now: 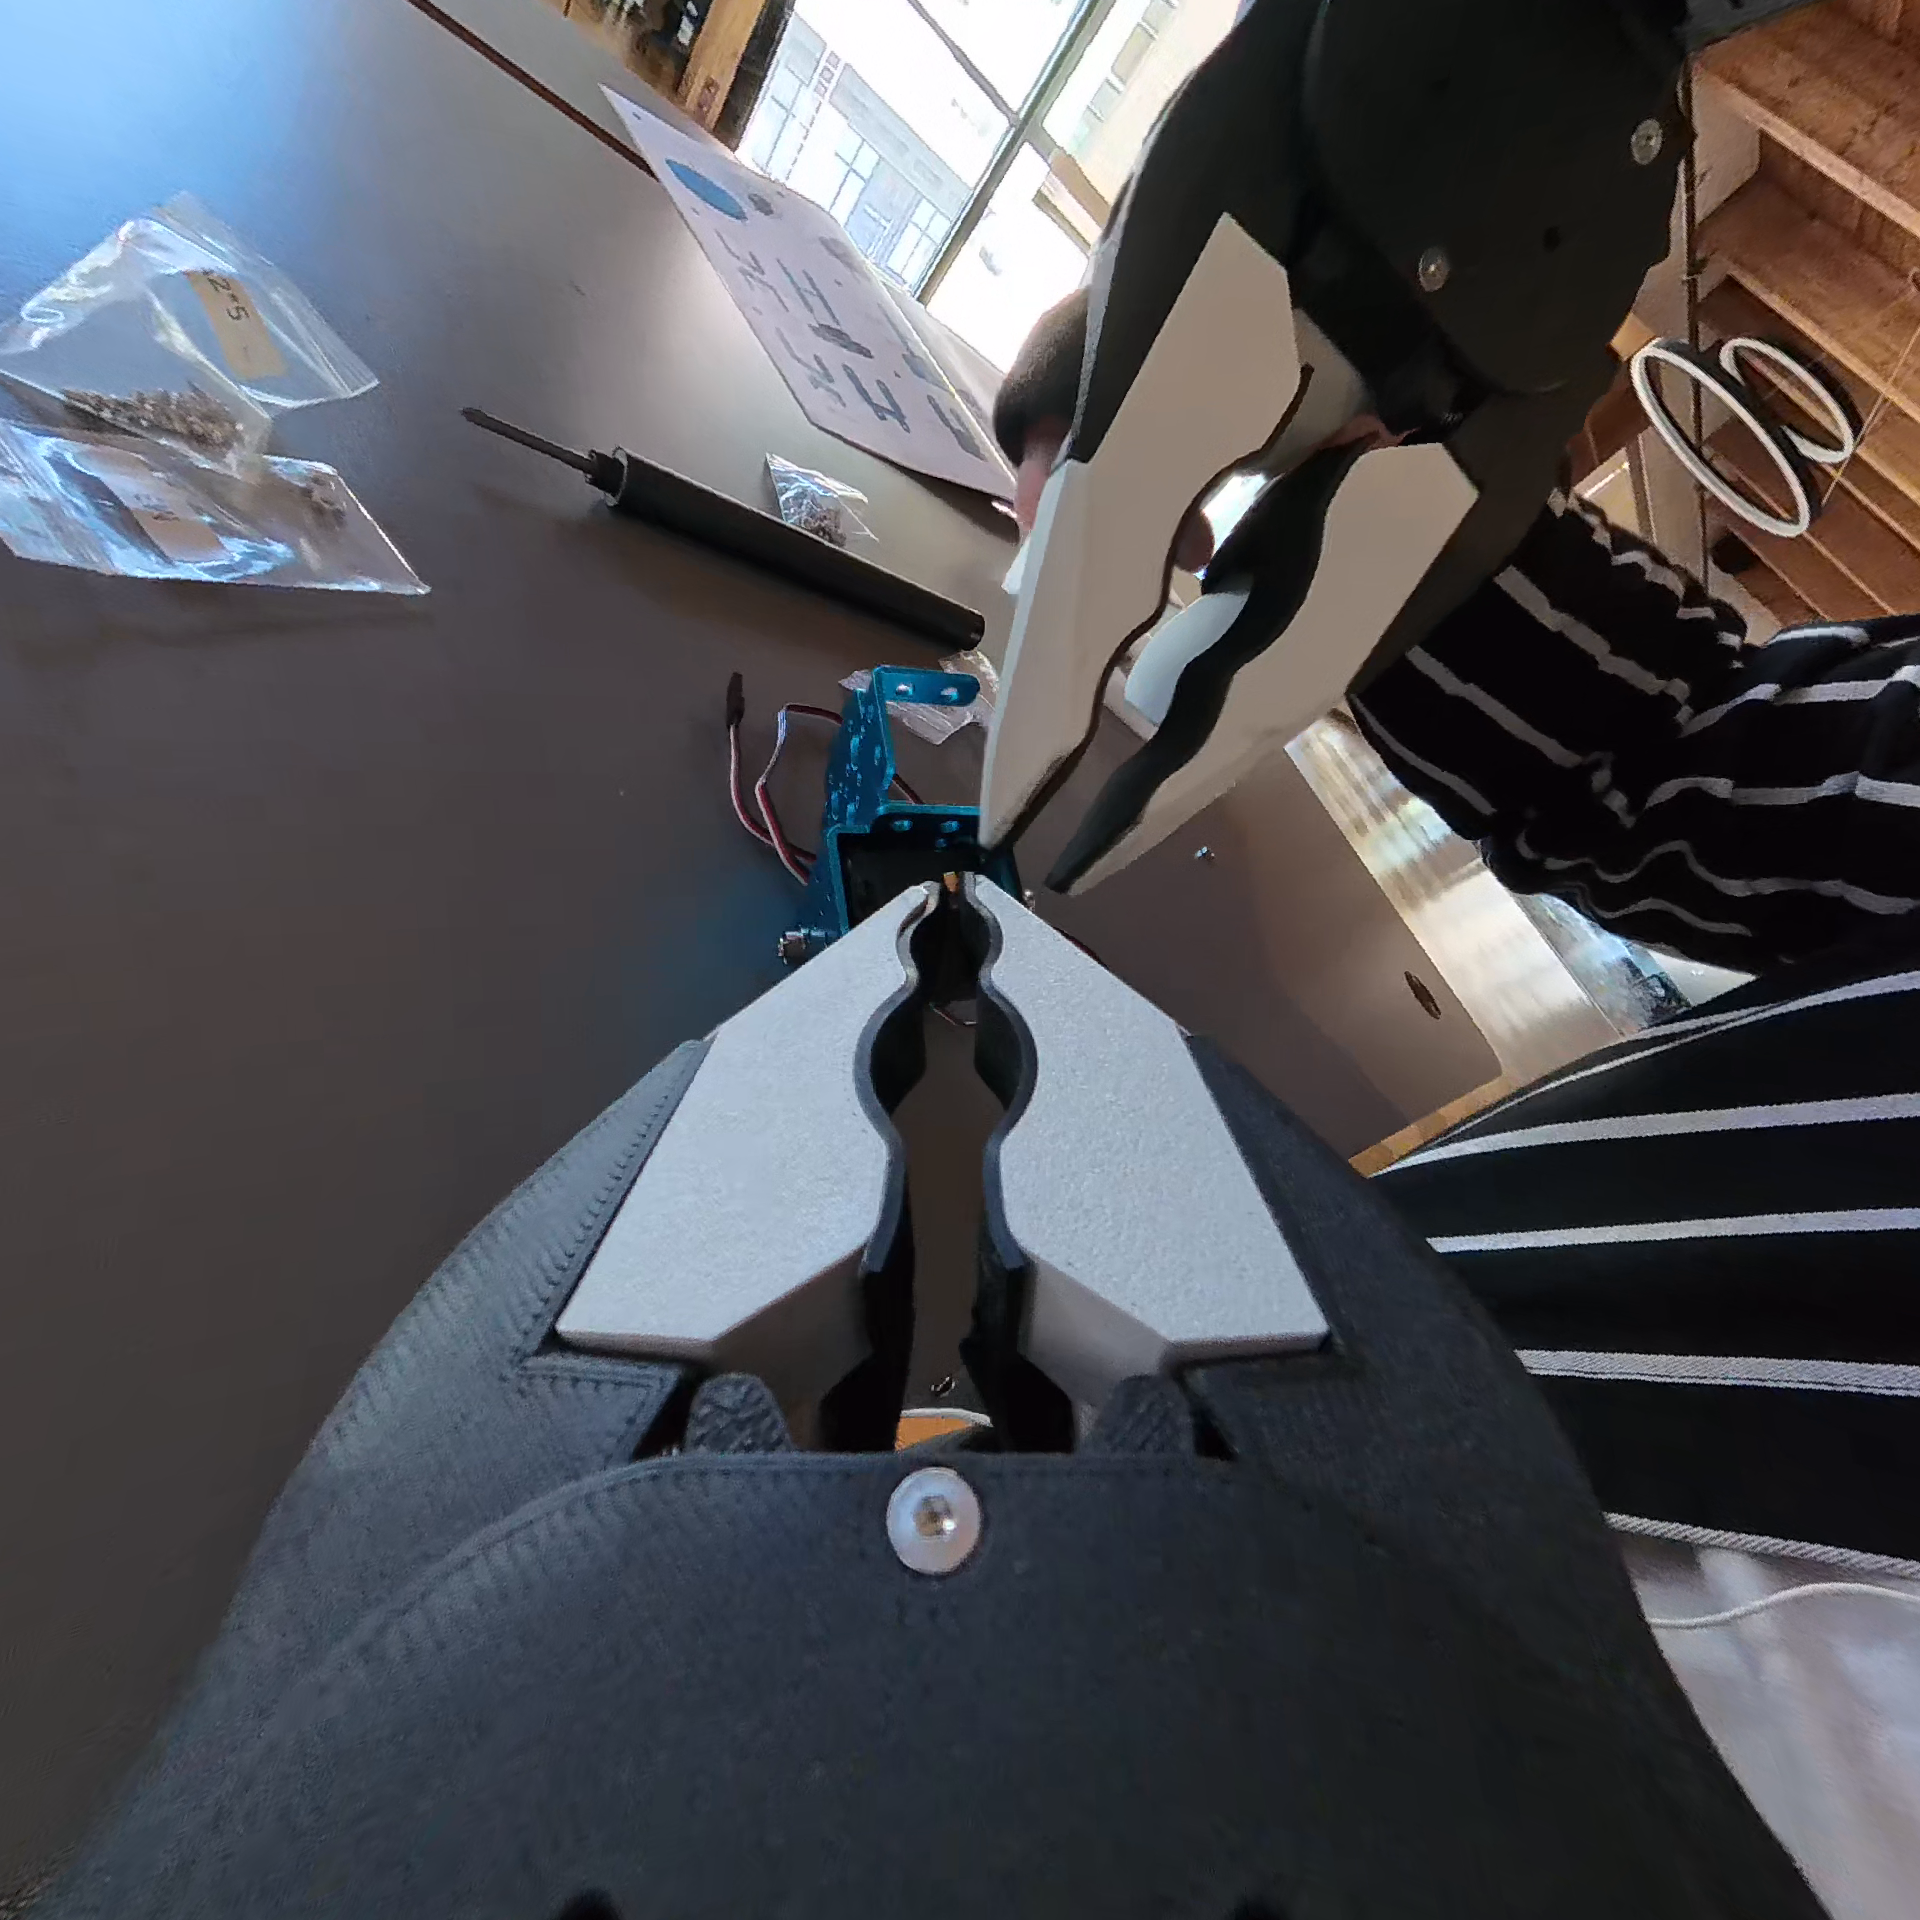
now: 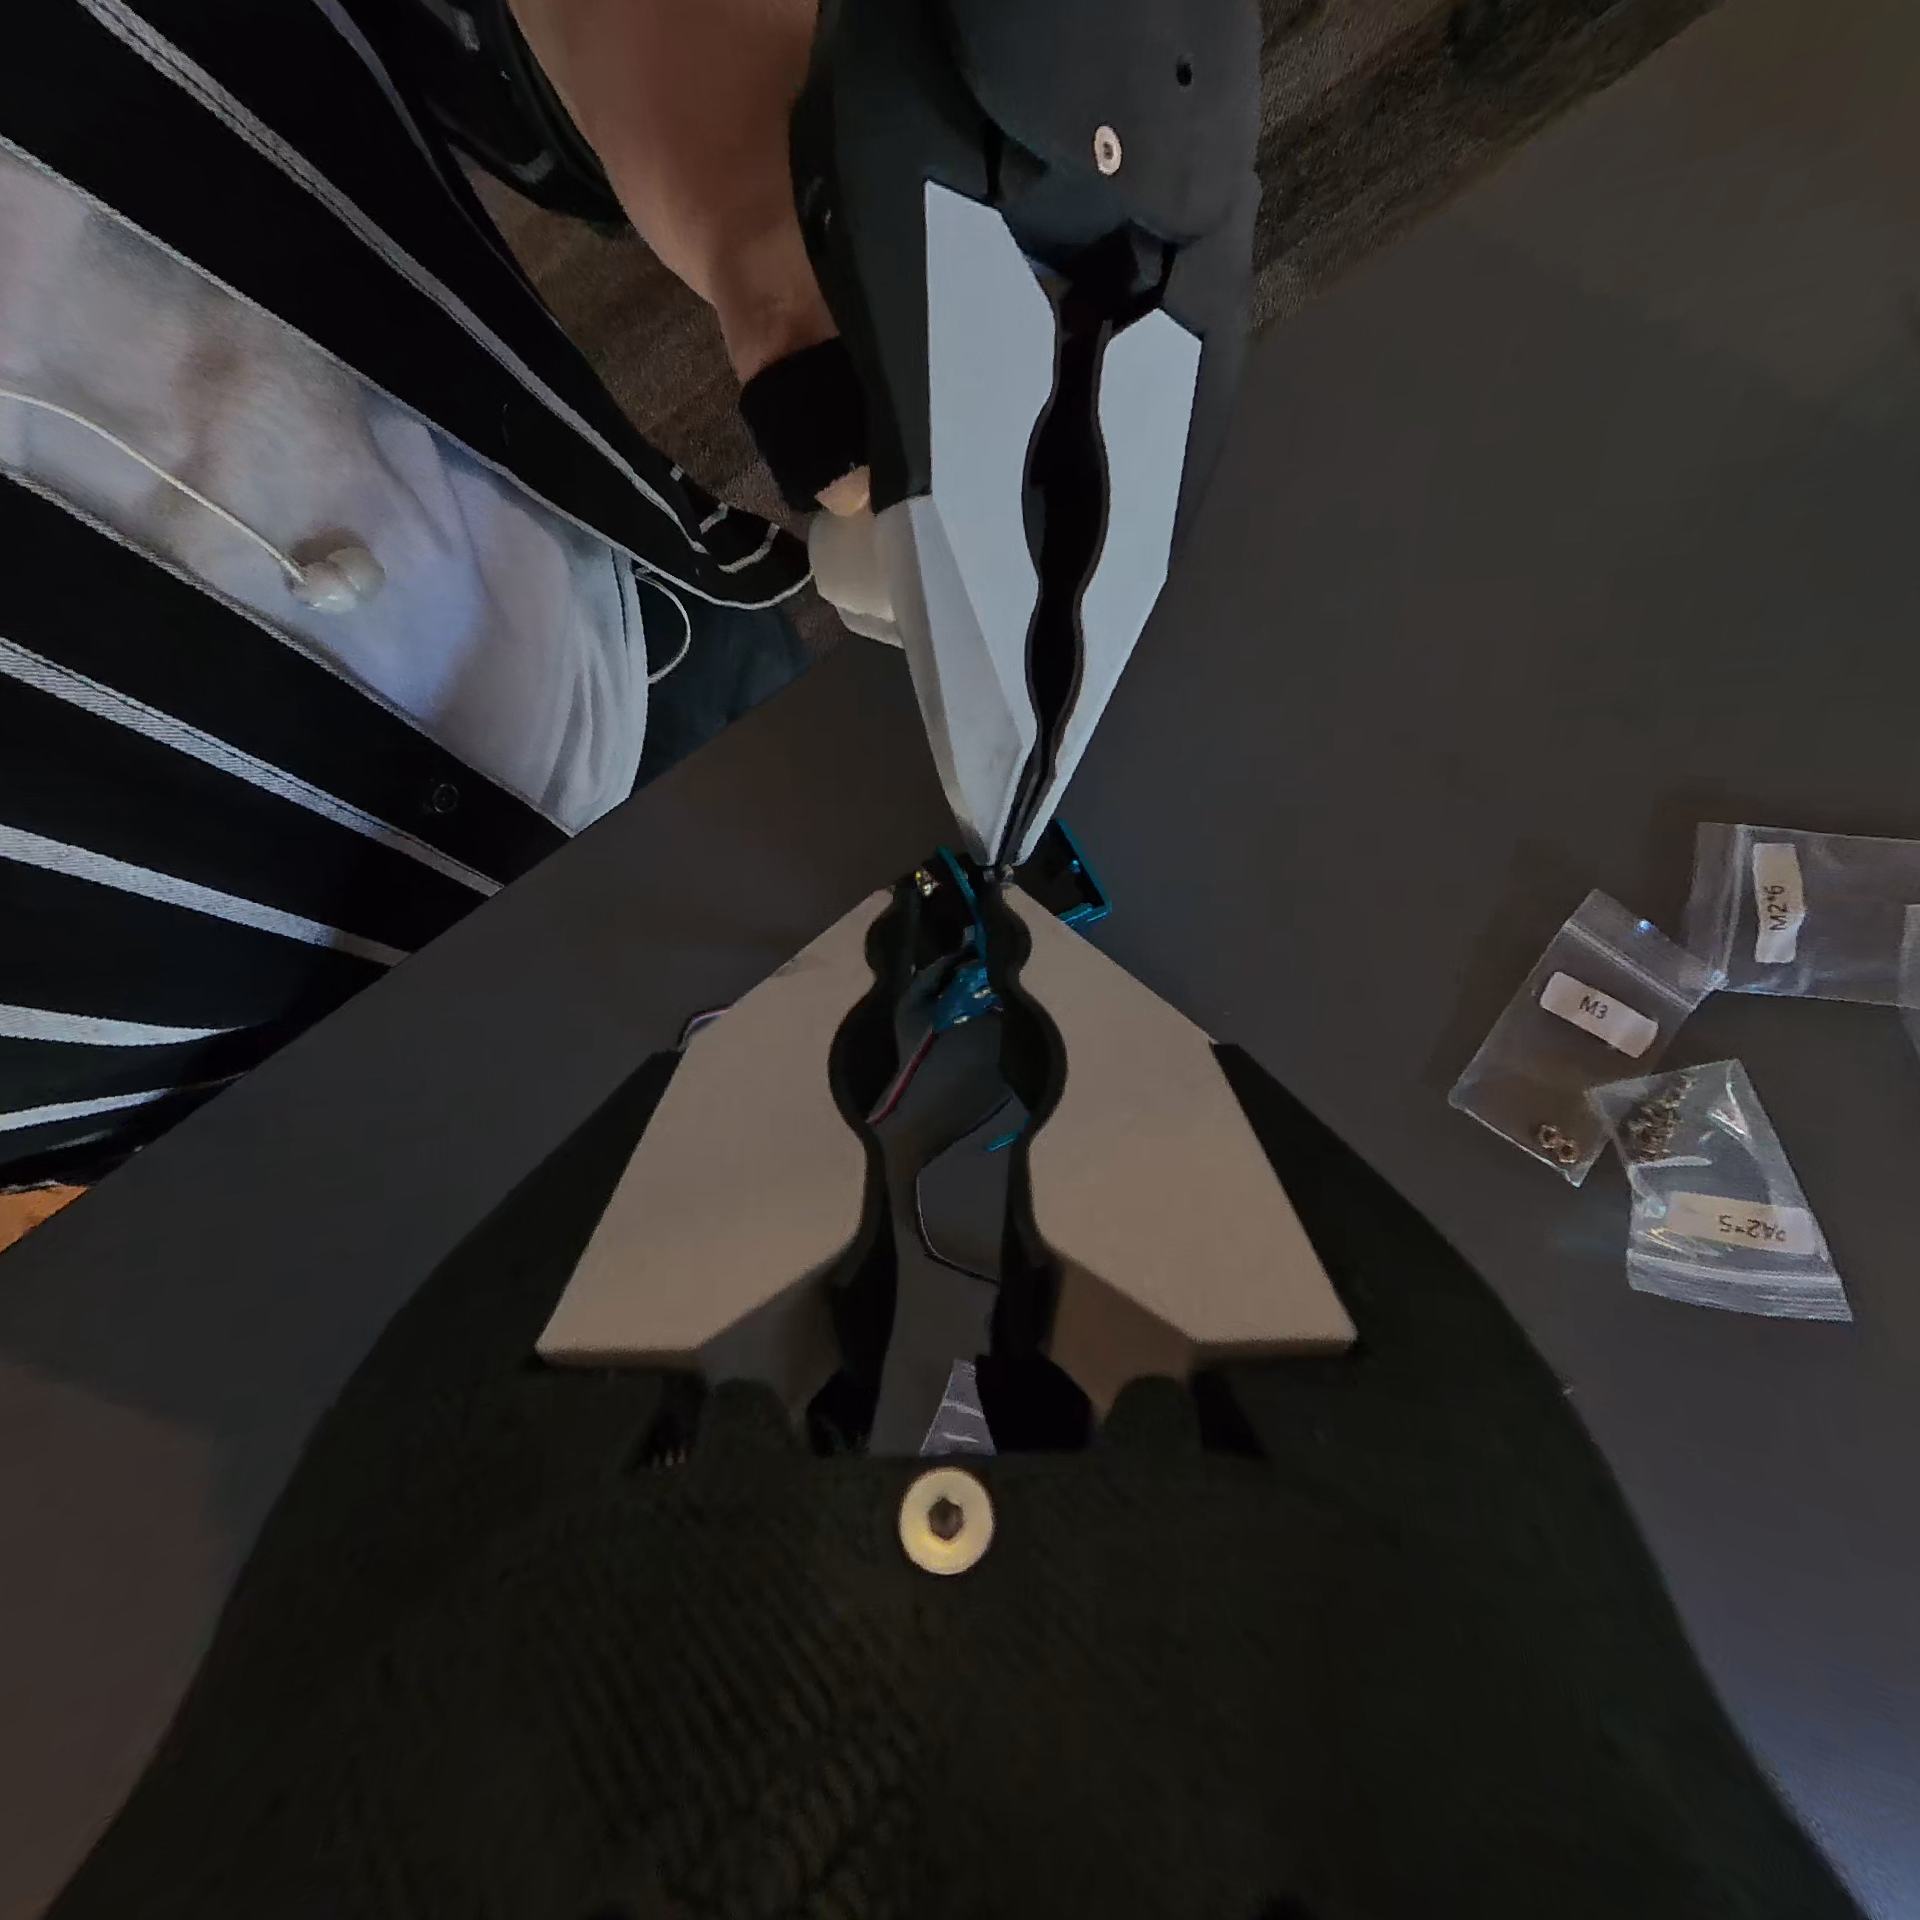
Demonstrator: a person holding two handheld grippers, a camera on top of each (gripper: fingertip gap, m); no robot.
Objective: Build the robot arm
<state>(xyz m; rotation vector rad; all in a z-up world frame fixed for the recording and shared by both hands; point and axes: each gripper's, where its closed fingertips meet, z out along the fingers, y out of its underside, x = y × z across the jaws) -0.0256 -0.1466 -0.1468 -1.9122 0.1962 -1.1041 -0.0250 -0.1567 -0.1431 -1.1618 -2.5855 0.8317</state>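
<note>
left hand-held gripper (image 1: 954, 891): I see its tips nearly shut, pinching the blue bracket assembly (image 1: 864, 774) at 12 o'clock, steadying it on the counter (image 1: 312, 935) | right hand-held gripper (image 1: 1023, 862): parted slightly, touching bracket at 1 o'clock | screwdriver (image 1: 727, 530), screw bags (image 1: 177, 343): 10-11 o'clock.

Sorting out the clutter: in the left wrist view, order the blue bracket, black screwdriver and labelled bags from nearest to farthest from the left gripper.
1. Blue bracket, right at the left gripper tips.
2. Black screwdriver, beyond it, mid-table.
3. Labelled bags, far left.
</note>
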